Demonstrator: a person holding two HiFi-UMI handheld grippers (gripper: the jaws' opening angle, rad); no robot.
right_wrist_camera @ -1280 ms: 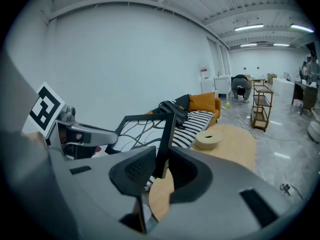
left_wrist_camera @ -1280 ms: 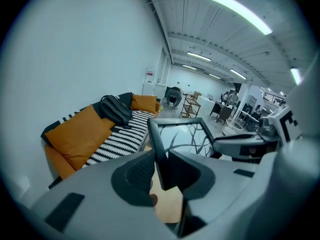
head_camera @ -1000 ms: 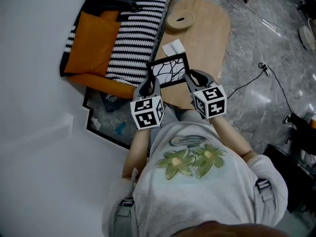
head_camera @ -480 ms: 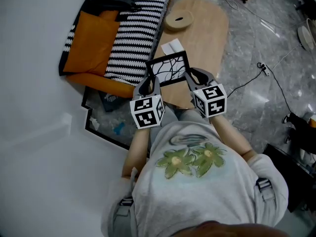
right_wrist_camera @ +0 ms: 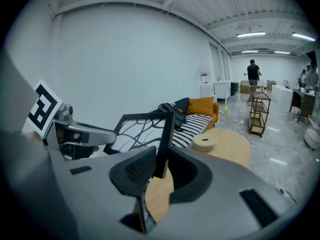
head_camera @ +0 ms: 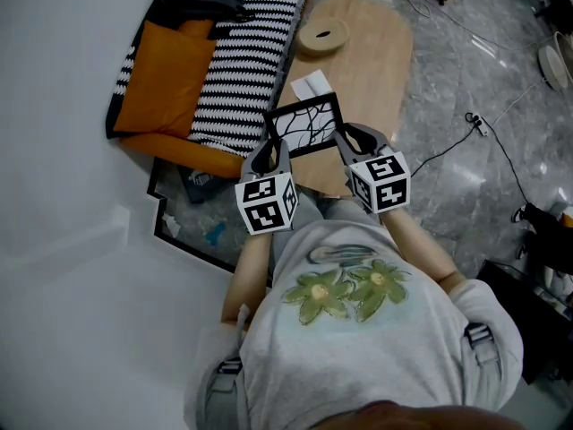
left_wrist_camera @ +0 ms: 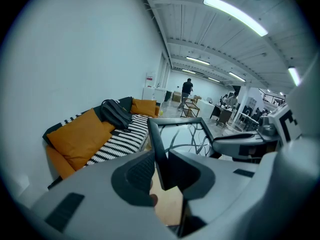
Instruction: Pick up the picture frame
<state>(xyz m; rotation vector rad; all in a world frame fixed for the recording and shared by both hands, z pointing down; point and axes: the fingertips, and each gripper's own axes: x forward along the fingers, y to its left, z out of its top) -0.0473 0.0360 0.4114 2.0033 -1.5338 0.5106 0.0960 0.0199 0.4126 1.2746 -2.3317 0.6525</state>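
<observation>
A black picture frame [head_camera: 306, 124] with a white sheet of black branching lines hangs lifted above the near end of the oval wooden table [head_camera: 372, 70]. My left gripper [head_camera: 271, 149] is shut on the picture frame's left edge [left_wrist_camera: 156, 144]. My right gripper [head_camera: 345, 137] is shut on its right edge [right_wrist_camera: 165, 144]. In the left gripper view the frame [left_wrist_camera: 185, 136] stretches across to the right gripper's jaw. In the right gripper view the frame [right_wrist_camera: 142, 129] runs left to the other gripper.
A round wooden dish [head_camera: 324, 37] and a white paper [head_camera: 312, 87] lie on the table. An orange-cushioned sofa [head_camera: 175, 70] with a striped throw [head_camera: 242, 61] stands left. A black cable [head_camera: 501, 150] runs over the marble floor on the right. People stand far off in the hall.
</observation>
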